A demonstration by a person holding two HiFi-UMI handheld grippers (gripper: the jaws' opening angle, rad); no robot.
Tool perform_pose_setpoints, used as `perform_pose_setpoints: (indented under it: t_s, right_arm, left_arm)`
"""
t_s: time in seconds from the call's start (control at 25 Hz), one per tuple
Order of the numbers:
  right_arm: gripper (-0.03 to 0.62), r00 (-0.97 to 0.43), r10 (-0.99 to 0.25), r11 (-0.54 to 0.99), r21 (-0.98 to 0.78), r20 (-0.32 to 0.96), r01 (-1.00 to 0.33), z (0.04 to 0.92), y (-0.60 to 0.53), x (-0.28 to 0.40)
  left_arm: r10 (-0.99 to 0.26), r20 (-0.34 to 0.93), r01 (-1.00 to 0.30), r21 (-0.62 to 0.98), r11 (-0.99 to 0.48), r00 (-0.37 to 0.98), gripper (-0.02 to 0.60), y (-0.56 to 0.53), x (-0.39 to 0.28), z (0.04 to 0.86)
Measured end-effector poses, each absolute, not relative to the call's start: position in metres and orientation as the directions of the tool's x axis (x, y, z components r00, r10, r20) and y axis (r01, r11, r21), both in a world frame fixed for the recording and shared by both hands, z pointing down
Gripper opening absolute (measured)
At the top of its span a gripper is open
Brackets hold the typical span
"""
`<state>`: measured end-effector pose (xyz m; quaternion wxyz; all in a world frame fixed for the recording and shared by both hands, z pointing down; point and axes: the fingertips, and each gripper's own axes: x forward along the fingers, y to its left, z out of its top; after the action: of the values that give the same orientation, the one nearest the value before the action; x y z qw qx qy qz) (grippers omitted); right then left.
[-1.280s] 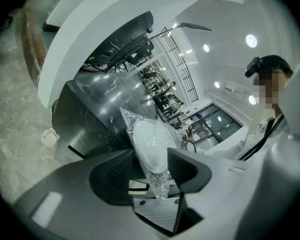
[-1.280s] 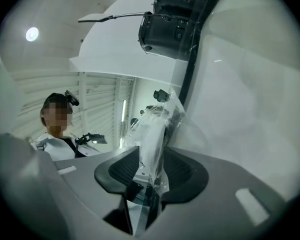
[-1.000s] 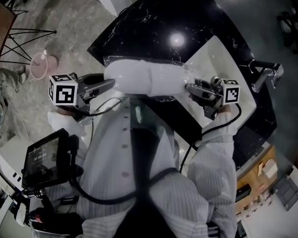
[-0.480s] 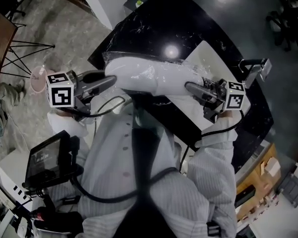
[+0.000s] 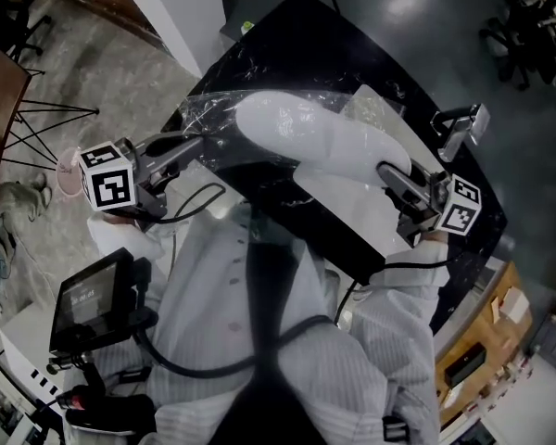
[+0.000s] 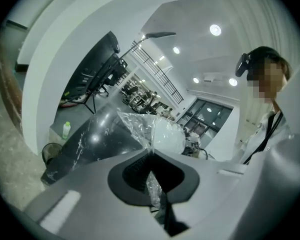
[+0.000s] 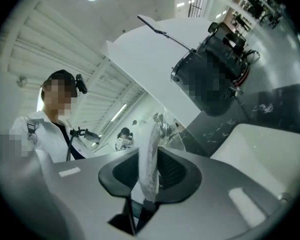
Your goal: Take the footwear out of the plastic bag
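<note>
1. Head view shows the left gripper [image 5: 202,144] and the right gripper [image 5: 389,171] held well apart above a black marbled tabletop [image 5: 287,44]. The task's things are stretched between them.
2. In the left gripper view, that gripper [image 6: 150,155] has its jaws clenched tight on a thin fold of the clear crinkled plastic bag [image 6: 135,126]. The film fans out forward from the jaw tips.
3. The white, rounded, soft footwear [image 5: 324,142] lies just ahead of the left gripper's jaws and spans the gap across to the right gripper.
4. The end of the footwear [image 6: 167,134] nearer the left gripper appears to sit inside the bag [image 5: 213,119], though glare on the film makes the bag's mouth hard to trace.
5. In the right gripper view, that gripper [image 7: 148,159] is closing its jaws on a narrow white edge of the footwear [image 7: 150,134]. The edge stands upright between the jaws, and the dark pads [image 7: 172,171] press against it from both sides.
6. A white rectangular basin [image 5: 343,216] is set into the tabletop directly below the right gripper. Its pale curved wall [image 7: 260,149] shows to the right of the jaws in that gripper's own view.
7. Behind the right gripper, the person's white striped sleeve [image 5: 398,295] leads back toward the body.
</note>
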<state>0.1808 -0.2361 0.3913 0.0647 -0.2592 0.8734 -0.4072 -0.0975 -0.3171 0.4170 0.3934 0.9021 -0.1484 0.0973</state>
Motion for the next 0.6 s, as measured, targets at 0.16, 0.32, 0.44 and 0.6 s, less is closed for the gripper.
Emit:
perform_pose_setpoints:
  t_s: [0.16,0.32,0.44,0.6]
  right_arm:
    - [0.094,-0.763,-0.629,0.482,-0.694,0.150,-0.534,0.385,-0.223,0.216]
    - [0.092,-0.623,-0.757,0.382,-0.641,0.196,-0.666,0.376,-0.204,0.255]
    - [0.092,-0.501,-0.841,0.300,-0.597,0.203,-0.745,0.363,-0.194,0.276]
    - [0.094,-0.345,-0.920,0.205,-0.522,0.185,-0.828,0.340,-0.192,0.281]
  left_arm:
    - [-0.287,0.328,-0.434,0.629,-0.645,0.900,0.000,-0.326,-0.109,0.414]
    - [-0.403,0.343,-0.529,0.575,-0.624,0.848,0.000,-0.339,-0.121,0.409]
    - [-0.502,0.344,-0.606,0.523,-0.599,0.794,0.000,-0.352,-0.129,0.403]
    - [-0.641,0.364,-0.735,0.389,-0.555,0.676,0.000,-0.367,-0.127,0.395]
